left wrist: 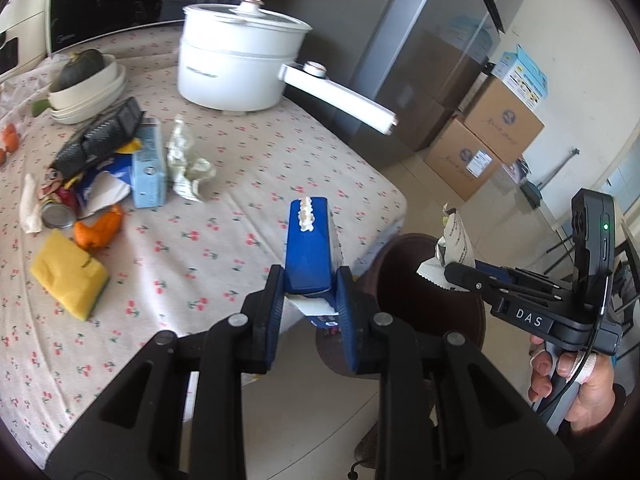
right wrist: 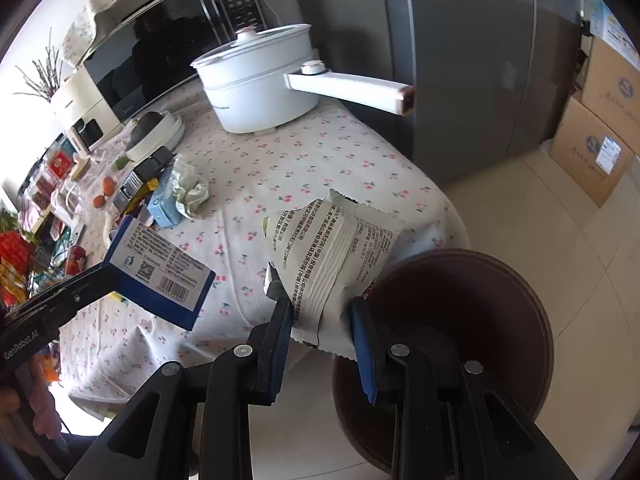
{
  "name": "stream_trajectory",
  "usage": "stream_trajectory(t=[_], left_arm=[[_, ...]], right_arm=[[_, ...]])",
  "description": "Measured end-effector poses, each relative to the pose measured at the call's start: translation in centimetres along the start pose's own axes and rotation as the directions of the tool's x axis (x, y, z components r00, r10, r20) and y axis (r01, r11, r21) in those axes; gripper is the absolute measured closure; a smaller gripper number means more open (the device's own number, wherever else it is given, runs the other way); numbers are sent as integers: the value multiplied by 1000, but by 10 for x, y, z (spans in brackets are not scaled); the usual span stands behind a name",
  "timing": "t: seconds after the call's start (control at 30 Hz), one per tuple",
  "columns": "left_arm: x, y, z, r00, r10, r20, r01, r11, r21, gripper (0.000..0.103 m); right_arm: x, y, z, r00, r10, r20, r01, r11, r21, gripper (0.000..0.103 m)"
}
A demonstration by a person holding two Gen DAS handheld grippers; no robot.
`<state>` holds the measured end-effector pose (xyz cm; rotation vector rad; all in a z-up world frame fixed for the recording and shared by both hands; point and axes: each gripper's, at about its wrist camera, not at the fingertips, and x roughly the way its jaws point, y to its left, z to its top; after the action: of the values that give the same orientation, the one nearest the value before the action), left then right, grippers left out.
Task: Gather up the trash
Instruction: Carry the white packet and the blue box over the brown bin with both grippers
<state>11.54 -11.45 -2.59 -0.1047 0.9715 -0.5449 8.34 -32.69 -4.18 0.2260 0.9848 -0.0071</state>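
Note:
My left gripper [left wrist: 310, 300] is shut on a blue carton [left wrist: 308, 252], held upright over the table's near edge; the same blue carton [right wrist: 160, 268] shows its barcode side in the right wrist view. My right gripper [right wrist: 322, 320] is shut on a white printed snack wrapper [right wrist: 332, 256], held just left of a dark brown bin [right wrist: 472, 320] on the floor. In the left wrist view the right gripper [left wrist: 452, 276] holds the white wrapper [left wrist: 454, 240] above the brown bin [left wrist: 420, 288]. More litter lies on the table: a crumpled paper [left wrist: 188, 164], a light blue box [left wrist: 149, 168], orange peel [left wrist: 98, 228].
A white electric pot [left wrist: 240, 64] with a long handle [left wrist: 340, 98] juts over the cherry-print tablecloth [left wrist: 240, 184]. A yellow sponge [left wrist: 70, 274], a black grater [left wrist: 100, 140], stacked bowls [left wrist: 88, 92] and a can [left wrist: 58, 216] sit at the left. Cardboard boxes [left wrist: 484, 136] stand by the fridge [right wrist: 472, 60].

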Motion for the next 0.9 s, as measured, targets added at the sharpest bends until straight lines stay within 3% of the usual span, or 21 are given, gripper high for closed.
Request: stream_trajectory(t=[0.2, 0.37, 0.67, 0.7, 0.73, 0.77, 0.83, 0.9], left_arm=[[42, -53, -7, 993, -94, -68, 99, 993, 64, 75], [72, -89, -14, 987, -113, -116, 128, 984, 127, 75], [91, -92, -22, 984, -97, -147, 118, 982, 145, 75], [90, -90, -22, 984, -105, -146, 126, 982, 143, 72], [87, -89, -22, 985, -102, -141, 122, 982, 141, 59], [85, -88, -21, 989, -83, -124, 100, 985, 139, 35], [73, -84, -20, 997, -46, -67, 55, 990, 127, 11], [67, -78, -17, 998, -32, -54, 38, 992, 119, 8]], right_arm=[[-7, -54, -24, 998, -51, -26, 53, 997, 62, 72], [-12, -89, -43, 995, -89, -47, 94, 991, 100, 72], [-15, -122, -51, 994, -95, -60, 103, 983, 150, 72], [-16, -122, -50, 994, -91, -58, 99, 984, 150, 72], [-16, -122, -49, 995, -88, -55, 95, 984, 149, 72], [-16, -121, -49, 995, -84, -53, 91, 985, 147, 72], [-16, -117, -48, 996, -79, -50, 86, 986, 142, 72], [-15, -114, -47, 996, -76, -51, 82, 987, 138, 72]])
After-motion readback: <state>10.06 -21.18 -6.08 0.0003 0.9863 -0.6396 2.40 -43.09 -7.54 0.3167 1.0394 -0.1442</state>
